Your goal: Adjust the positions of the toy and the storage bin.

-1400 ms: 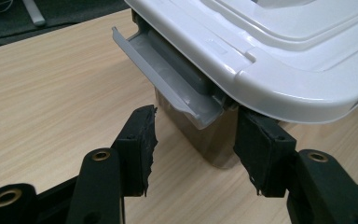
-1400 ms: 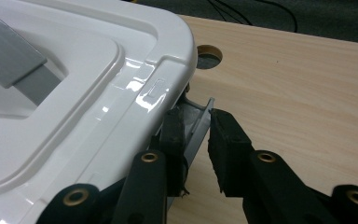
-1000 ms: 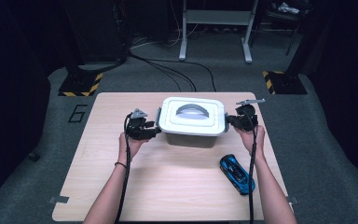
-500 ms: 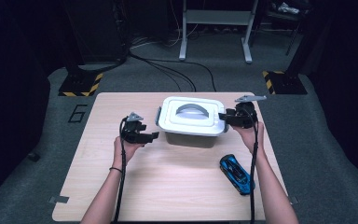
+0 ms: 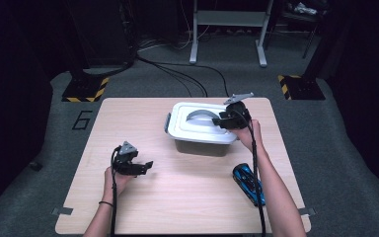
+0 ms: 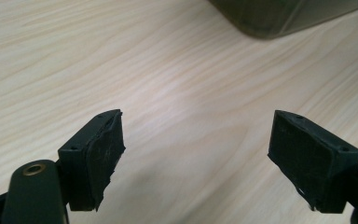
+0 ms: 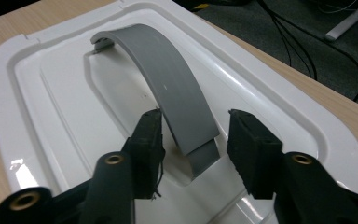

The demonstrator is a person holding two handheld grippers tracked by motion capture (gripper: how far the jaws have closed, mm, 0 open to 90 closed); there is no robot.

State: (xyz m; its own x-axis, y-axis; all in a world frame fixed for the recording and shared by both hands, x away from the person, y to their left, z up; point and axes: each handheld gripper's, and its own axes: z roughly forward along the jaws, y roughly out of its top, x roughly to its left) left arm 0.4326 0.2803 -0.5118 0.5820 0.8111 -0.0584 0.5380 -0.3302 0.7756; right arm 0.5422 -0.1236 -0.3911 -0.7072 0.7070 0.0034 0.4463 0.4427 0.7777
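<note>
A white lidded box (image 5: 197, 144) stands mid-table, a grey arched handle (image 5: 200, 115) on its lid (image 5: 190, 131). My right gripper (image 5: 225, 120) is over the lid's right end. Its jaws have just been closing and straddle the near end of the handle (image 7: 168, 70), with a gap still showing at the right pad (image 7: 247, 144), so the right gripper (image 7: 194, 113) is open. My left gripper (image 5: 145, 165) hovers low over bare wood, front left of the box. The left gripper (image 6: 196, 126) has just been opening and holds nothing; the box's corner (image 6: 279, 18) lies ahead of it.
A blue toy car (image 5: 249, 183) lies on the table (image 5: 128, 113) near the right forearm, front right of the box. Cables and a metal stand's legs (image 5: 227, 39) are on the dark floor beyond the far edge.
The left hand drew back from the box's left side toward the near edge and sank, and its jaws opened. The right gripper shifted left from the box's right side over the lid onto the handle.
</note>
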